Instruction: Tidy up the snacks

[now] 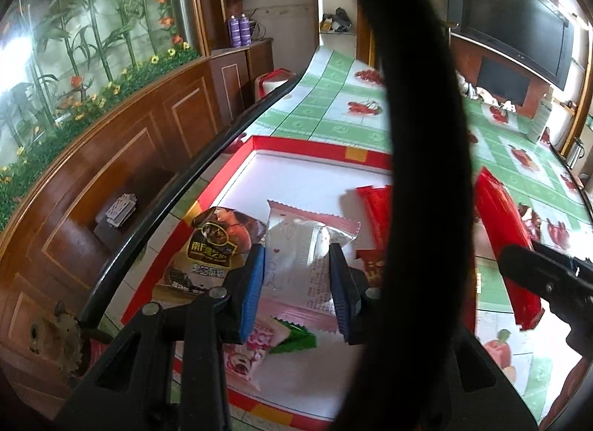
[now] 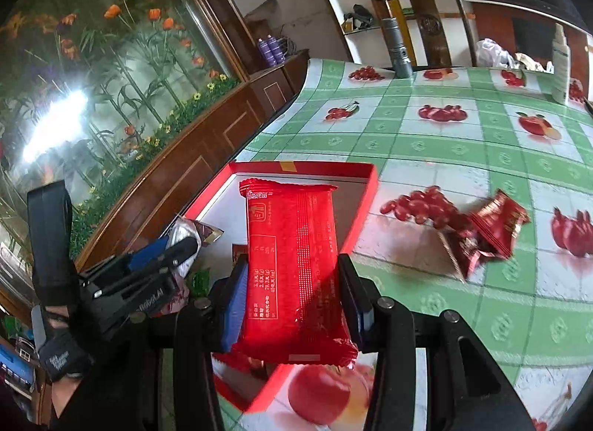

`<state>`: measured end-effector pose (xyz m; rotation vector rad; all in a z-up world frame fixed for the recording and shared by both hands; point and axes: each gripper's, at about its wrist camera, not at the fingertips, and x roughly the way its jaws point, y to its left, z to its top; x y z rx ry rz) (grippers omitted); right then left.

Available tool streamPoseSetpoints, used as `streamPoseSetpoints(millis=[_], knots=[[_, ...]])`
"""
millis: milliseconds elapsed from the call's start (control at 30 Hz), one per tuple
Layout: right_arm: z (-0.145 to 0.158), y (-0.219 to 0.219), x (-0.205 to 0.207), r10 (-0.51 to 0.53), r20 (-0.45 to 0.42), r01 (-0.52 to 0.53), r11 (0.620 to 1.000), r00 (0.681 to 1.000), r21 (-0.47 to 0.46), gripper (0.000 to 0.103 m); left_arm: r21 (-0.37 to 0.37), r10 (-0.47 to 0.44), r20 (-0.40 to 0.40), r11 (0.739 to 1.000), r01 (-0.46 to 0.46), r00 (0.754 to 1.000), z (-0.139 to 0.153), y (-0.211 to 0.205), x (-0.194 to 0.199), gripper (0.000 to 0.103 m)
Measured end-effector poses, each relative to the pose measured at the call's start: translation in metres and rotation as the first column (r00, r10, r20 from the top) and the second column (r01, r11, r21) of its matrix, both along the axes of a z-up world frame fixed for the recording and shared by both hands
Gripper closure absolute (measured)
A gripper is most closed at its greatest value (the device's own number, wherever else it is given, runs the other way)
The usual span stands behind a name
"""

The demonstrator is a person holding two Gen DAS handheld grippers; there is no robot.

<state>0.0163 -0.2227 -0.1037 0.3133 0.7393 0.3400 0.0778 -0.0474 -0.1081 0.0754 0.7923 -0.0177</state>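
Here, closest to the left wrist camera, the left gripper (image 1: 296, 279) pinches a white-and-pink snack packet (image 1: 296, 264) between its blue pads, holding it over the red-rimmed box lid (image 1: 318, 149). Beneath it, on the lid's white floor, lie a small pink packet (image 1: 250, 351) touching a green wrapper (image 1: 294, 340), and just beyond them a brown sesame-snack bag (image 1: 213, 245). A thick black strap (image 1: 418, 134) crosses that view from top to bottom. The right gripper (image 2: 292, 301) clamps a red packet (image 2: 292, 264), which hangs over the lid's right edge, tilted away from the camera. Farther right, on the green checked tablecloth (image 2: 444, 134), two dark red packets (image 2: 485, 231) lie together, well apart from the lid. At the table's far side stand a grey flashlight (image 2: 398, 49) and a white bottle (image 2: 559, 68).
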Motion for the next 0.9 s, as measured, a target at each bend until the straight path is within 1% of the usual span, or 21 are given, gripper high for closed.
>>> streamPoseSetpoints(millis=[167, 400, 900], knots=[[-0.008, 0.014, 0.024, 0.011, -0.029, -0.012, 1.000, 1.000, -0.021, 0.058, 0.007, 0.009, -0.022, 1.000, -0.008, 1.000, -0.010, 0.004, 0.011, 0.067], [-0.018, 0.022, 0.050, 0.013, -0.060, -0.016, 0.999, 0.998, -0.043, 0.058, 0.017, 0.022, -0.046, 1.000, -0.021, 0.999, -0.020, 0.009, 0.022, 0.067], [-0.024, 0.032, 0.068, 0.011, -0.071, -0.018, 0.995, 0.997, -0.097, 0.058, 0.027, 0.022, -0.061, 0.999, -0.020, 0.998, -0.025, 0.010, 0.033, 0.067]])
